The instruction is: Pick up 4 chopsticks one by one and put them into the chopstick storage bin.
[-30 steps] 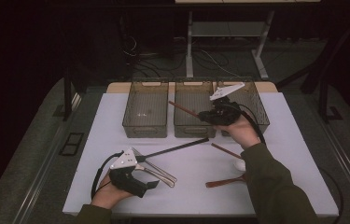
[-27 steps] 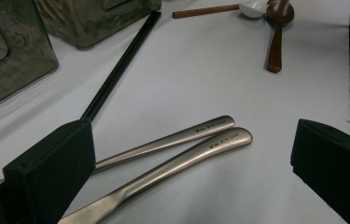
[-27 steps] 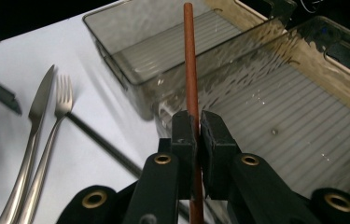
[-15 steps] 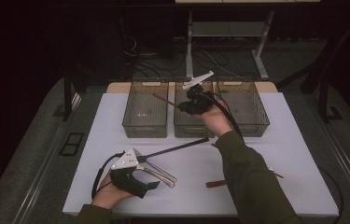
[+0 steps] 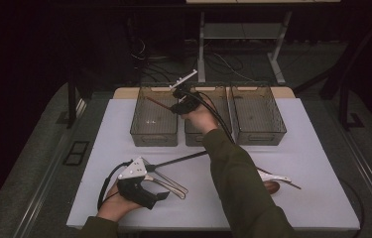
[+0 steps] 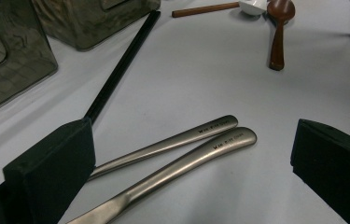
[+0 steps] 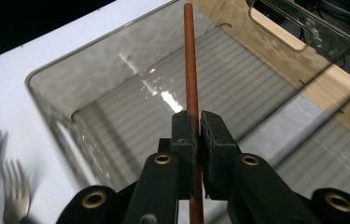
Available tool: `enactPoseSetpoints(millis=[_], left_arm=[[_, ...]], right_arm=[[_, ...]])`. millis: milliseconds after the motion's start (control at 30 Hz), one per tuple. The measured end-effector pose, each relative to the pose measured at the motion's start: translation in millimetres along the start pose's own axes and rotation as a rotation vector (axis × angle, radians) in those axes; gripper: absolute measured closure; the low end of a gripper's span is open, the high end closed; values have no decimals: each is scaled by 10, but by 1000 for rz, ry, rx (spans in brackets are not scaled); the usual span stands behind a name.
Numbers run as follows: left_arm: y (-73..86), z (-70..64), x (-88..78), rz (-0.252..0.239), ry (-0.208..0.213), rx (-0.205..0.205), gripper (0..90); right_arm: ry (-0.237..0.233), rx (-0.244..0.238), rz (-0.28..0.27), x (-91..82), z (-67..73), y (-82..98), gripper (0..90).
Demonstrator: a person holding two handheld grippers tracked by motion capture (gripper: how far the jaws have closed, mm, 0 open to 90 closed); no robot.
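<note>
While clamping a chopstick (image 7: pixel 191 70), right gripper (image 5: pixel 175 106) above leftmost bin (image 5: pixel 141 133).

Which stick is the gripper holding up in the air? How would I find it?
Look at the three see-through bins in a row at the far edge of the white table. Over the leftmost bin, the right gripper has its jaws shut on a thin reddish-brown chopstick. It is the one lifted in the air; the black chopstick lies flat on the table.
</note>
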State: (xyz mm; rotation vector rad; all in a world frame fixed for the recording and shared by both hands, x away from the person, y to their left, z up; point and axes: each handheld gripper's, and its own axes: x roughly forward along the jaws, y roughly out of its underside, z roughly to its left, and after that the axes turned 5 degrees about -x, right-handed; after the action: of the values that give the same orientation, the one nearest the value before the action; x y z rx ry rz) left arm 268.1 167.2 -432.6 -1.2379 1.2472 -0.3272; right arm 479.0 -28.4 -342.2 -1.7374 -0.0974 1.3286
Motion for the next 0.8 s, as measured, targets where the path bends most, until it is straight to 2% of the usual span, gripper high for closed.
enactPoseSetpoints(millis=[133,267,367,467,567,600,700,800], left_arm=[[-4,4,-14,-9,-1,3,0],[-4,6,-14,-11,2,-2,0],[-6,8,-20,-12,1,-2,0],[-9,8,-20,-13,2,-1,0],[-13,12,-16,-23,4,-5,0],[-14,16,-19,-20,3,0,0],[-19,24,-24,-19,0,12,0],[-17,18,-19,-23,1,4,0]], right_arm=[[-1,27,13,191,2,-102,846],[14,36,53,379,40,-181,846],[26,59,67,495,57,-215,846],[36,60,81,580,69,-253,844],[49,60,85,621,86,-295,814],[57,64,75,623,89,-308,747],[58,68,46,584,86,-339,707],[60,60,39,534,80,-349,671]])
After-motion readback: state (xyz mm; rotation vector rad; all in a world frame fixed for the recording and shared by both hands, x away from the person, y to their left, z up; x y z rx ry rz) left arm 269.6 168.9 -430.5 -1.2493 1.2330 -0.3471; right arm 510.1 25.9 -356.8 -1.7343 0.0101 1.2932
